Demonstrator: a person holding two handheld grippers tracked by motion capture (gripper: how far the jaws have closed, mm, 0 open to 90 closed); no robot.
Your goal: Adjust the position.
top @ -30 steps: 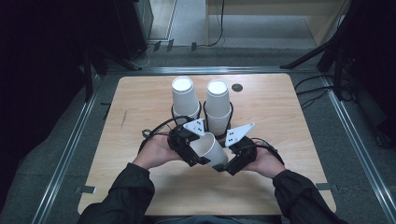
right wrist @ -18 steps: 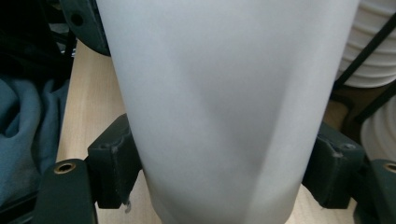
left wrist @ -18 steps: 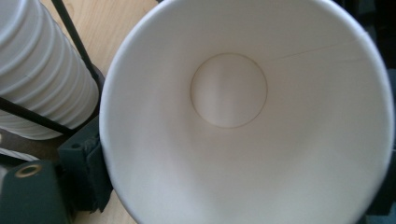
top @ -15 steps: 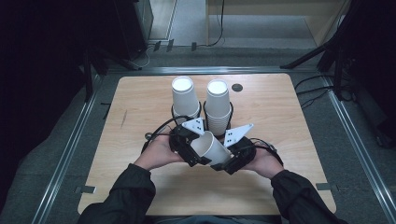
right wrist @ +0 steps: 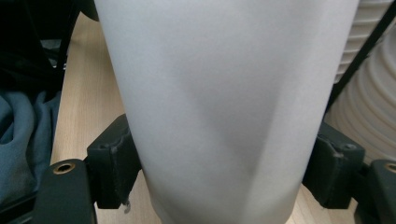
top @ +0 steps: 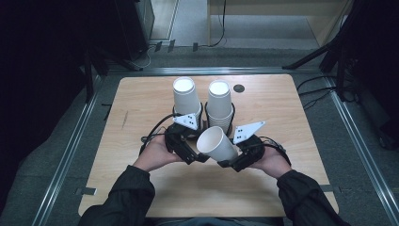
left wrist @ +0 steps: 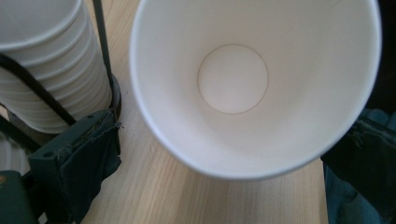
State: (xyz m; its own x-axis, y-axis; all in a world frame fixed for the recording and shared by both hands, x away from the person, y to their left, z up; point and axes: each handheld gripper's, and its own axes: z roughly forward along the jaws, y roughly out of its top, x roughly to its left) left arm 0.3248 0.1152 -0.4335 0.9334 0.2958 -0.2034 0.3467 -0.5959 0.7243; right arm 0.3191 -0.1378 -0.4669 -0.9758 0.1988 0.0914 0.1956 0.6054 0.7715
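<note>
A single white paper cup [top: 217, 144] hangs tilted above the near middle of the table, its mouth toward the upper left. My right gripper [top: 230, 162] is shut on its lower wall. In the right gripper view both pads [right wrist: 116, 158] press the cup [right wrist: 219, 116]; these jaws closed on it within the last second. My left gripper [top: 200, 157] faces the mouth. In the left gripper view I look straight into the cup [left wrist: 233, 79], and the gripper [left wrist: 224, 151] stands open, its jaws widened within the last second and its pads [left wrist: 88, 154] clear of the rim.
Two stacks of white cups stand in black wire holders at the table's far middle: the left stack [top: 186, 96] and the right stack [top: 220, 103], close behind the grippers. A small black disc [top: 239, 88] lies near the far edge. The wooden table [top: 291, 122] has bare room on both sides.
The cup has shifted slightly right and up, its mouth lifting a little. The left jaws have come off it and the right jaws have closed on it. Both hands have hardly moved.
</note>
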